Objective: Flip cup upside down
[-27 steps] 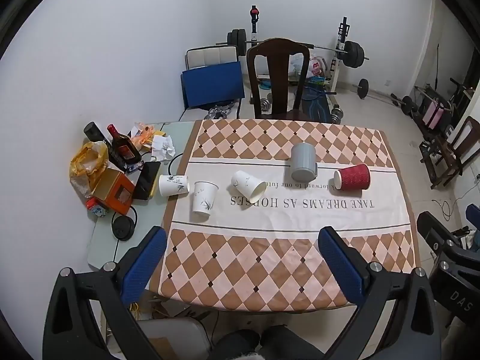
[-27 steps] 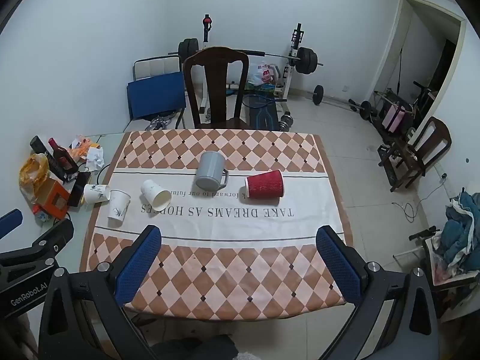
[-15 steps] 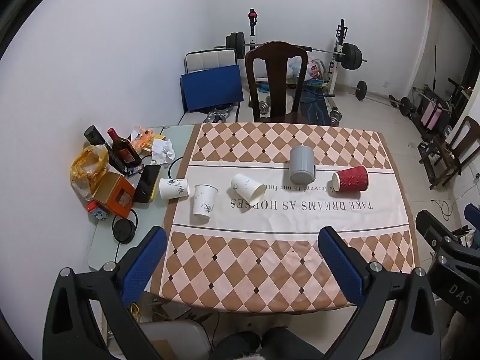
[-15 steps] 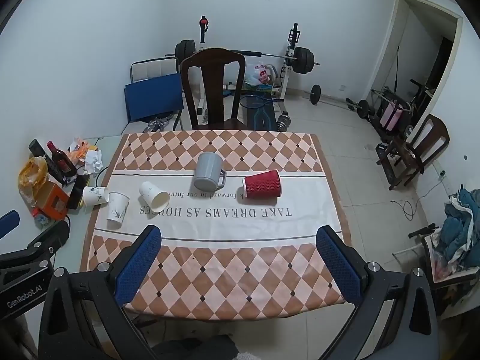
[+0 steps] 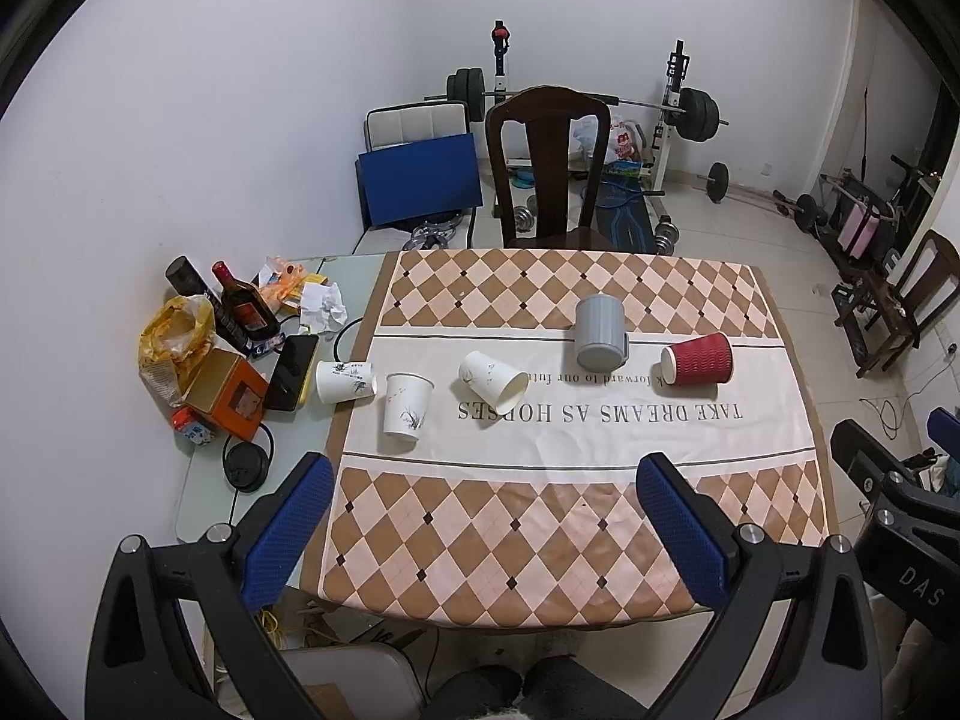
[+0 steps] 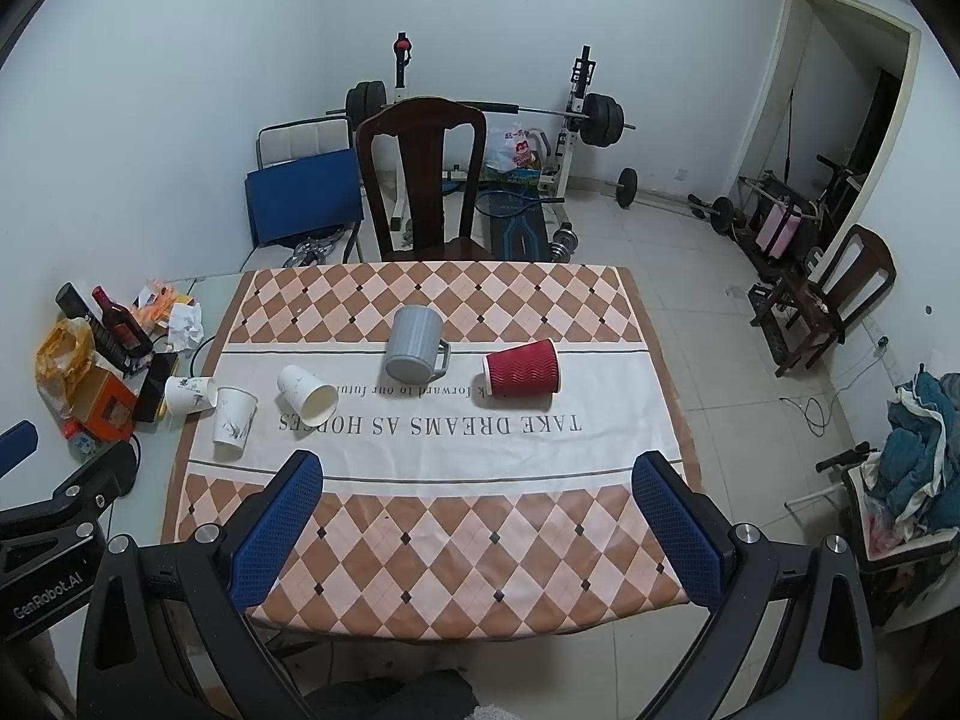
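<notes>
While both grippers hang above the near edge of the table (image 5: 780,324), we note the left gripper (image 5: 480,522) and the right gripper (image 6: 477,516) each have their blue fingers spread wide with nothing between them, well short of any cup.

On the white band of the tablecloth (image 5: 600,438) we count five vessels in a rough row. The red cup (image 5: 698,359) lies on its side toward the right, mouth facing left. Just beside it, to the left, the grey mug (image 5: 599,331) lies tipped with its handle toward the red cup; the two look close but we cannot tell if they touch. Near the middle a white paper cup (image 5: 493,381) lies on its side, open mouth toward us. Left of it a second white paper cup (image 5: 408,405) stands upright, mouth up. A third white paper cup (image 5: 344,381) lies on its side at the cloth's left edge, just beside the upright one.

Left of the cloth we log a bottle (image 5: 242,309), an orange box (image 5: 231,393) and a yellow bag (image 5: 174,333). A dark wooden chair (image 5: 549,168) stands at the far side.
</notes>
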Action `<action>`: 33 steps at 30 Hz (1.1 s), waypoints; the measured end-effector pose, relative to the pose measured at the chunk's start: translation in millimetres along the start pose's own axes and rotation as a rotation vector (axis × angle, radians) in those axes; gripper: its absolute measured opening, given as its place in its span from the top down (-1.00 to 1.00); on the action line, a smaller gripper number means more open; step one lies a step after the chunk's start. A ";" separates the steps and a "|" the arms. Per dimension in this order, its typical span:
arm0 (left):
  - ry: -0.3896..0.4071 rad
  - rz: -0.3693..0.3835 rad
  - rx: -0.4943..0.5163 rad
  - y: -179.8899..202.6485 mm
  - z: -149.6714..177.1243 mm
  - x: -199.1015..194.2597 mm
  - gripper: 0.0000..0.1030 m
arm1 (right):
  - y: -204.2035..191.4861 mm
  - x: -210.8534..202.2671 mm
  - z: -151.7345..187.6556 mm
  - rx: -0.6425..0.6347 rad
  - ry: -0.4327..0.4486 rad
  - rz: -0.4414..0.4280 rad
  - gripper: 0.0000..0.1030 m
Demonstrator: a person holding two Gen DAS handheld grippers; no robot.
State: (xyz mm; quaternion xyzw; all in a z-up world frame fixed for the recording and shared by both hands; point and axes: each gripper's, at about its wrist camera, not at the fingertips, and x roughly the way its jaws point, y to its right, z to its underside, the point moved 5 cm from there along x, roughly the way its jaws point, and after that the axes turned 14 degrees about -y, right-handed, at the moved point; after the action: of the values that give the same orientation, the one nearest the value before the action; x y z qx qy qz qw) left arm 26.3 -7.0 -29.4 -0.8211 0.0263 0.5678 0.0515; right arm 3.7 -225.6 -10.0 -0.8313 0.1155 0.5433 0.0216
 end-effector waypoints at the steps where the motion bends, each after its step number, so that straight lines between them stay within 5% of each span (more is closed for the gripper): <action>1: 0.000 0.002 0.000 -0.2 0.1 0.0 -1.00 | 0.0 -0.3 0.1 0.000 0.000 0.000 -1.00; 33: 0.005 0.005 0.000 -3.7 0.4 2.1 -1.00 | 0.9 -3.4 0.0 0.002 0.001 0.000 -1.00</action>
State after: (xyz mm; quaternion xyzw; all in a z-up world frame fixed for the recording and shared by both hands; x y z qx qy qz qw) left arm 27.1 -3.2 -31.4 -0.8223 0.0286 0.5661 0.0501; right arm 2.2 -225.9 -6.9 -0.8316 0.1161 0.5426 0.0224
